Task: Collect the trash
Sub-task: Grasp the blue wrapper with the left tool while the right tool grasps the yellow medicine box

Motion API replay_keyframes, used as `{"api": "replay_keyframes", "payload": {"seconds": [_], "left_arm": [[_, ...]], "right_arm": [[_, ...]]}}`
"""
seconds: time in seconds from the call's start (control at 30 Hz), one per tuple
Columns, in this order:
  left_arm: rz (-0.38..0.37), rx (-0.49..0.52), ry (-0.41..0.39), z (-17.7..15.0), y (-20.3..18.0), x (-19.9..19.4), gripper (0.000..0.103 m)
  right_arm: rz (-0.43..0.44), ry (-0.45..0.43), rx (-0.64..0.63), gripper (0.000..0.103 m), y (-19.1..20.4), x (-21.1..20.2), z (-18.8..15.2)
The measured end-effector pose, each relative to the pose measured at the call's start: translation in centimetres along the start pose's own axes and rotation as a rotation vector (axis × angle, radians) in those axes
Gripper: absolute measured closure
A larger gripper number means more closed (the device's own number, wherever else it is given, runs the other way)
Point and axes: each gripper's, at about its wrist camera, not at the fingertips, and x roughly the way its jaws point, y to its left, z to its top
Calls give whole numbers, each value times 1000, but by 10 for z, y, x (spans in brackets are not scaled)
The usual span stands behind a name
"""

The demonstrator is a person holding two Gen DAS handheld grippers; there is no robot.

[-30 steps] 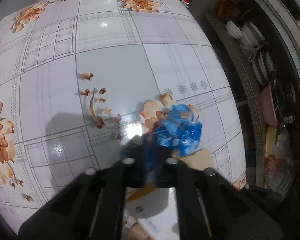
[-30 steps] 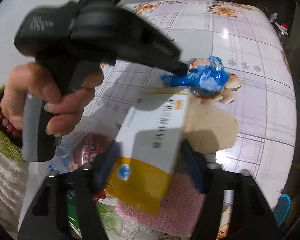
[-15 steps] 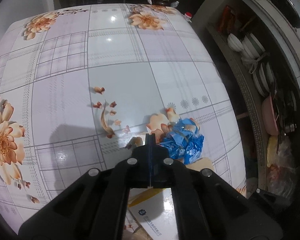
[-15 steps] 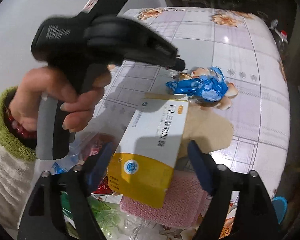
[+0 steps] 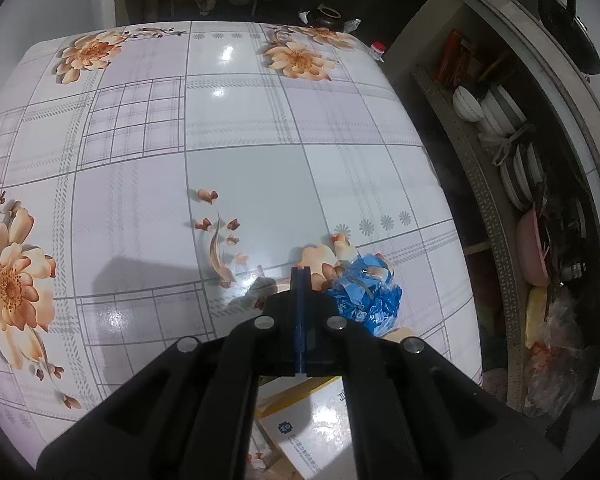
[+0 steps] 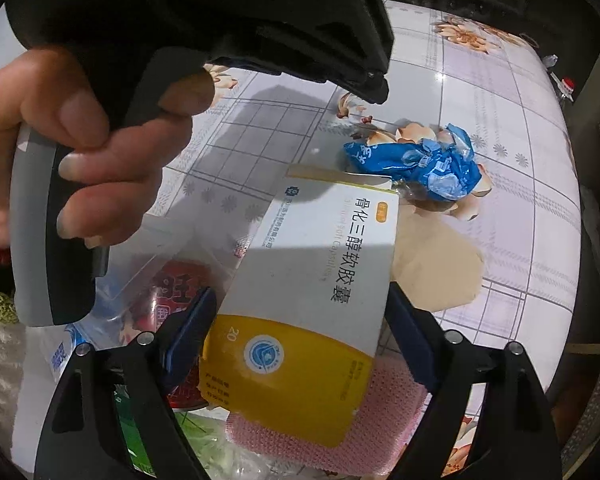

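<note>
Hanging over the flowered bench (image 5: 236,152), the left tongs (image 5: 300,276) were clenched with nothing between them, just beside the crumpled blue wrapper (image 5: 366,296) lying near the bench's right edge. The right tongs (image 6: 300,312) had just been opening and stood released around the white-and-yellow box (image 6: 312,300), pads clear of its sides, above a pink mesh cloth (image 6: 396,400).

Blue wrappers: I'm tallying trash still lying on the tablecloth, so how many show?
1: the crumpled blue wrapper lies on the tablecloth just beyond the white-and-yellow box. More could be hidden under that box.
</note>
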Motion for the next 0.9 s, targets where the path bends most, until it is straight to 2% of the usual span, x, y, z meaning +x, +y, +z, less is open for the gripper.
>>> {"api": "replay_keyframes", "payload": {"seconds": [0.1, 0.3, 0.33, 0.37, 0.4, 0.43, 0.53, 0.7, 0.9], "left_arm": [[-6, 5, -3, 0, 0, -1, 103], [-47, 46, 32, -2, -6, 0, 101], [-48, 56, 50, -3, -9, 3, 90], [-45, 65, 62, -5, -11, 6, 71], [-36, 82, 71, -6, -15, 8, 63], [-24, 98, 71, -7, -18, 10, 57], [22, 182, 84, -10, -35, 17, 51], [91, 252, 92, -9, -47, 27, 51], [98, 281, 123, -9, -53, 36, 54]], "right_arm": [[14, -17, 21, 27, -5, -6, -4], [28, -59, 36, 28, -11, -22, -11], [30, -59, 37, 28, -17, -22, -7], [29, -59, 39, 28, -19, -21, -6], [28, -58, 38, 28, -19, -20, -6], [29, -55, 37, 28, -19, -20, -5], [33, -54, 38, 28, -21, -17, -7], [35, -58, 28, 28, -20, -17, -8], [46, -67, 29, 29, -20, -19, -9]]}}
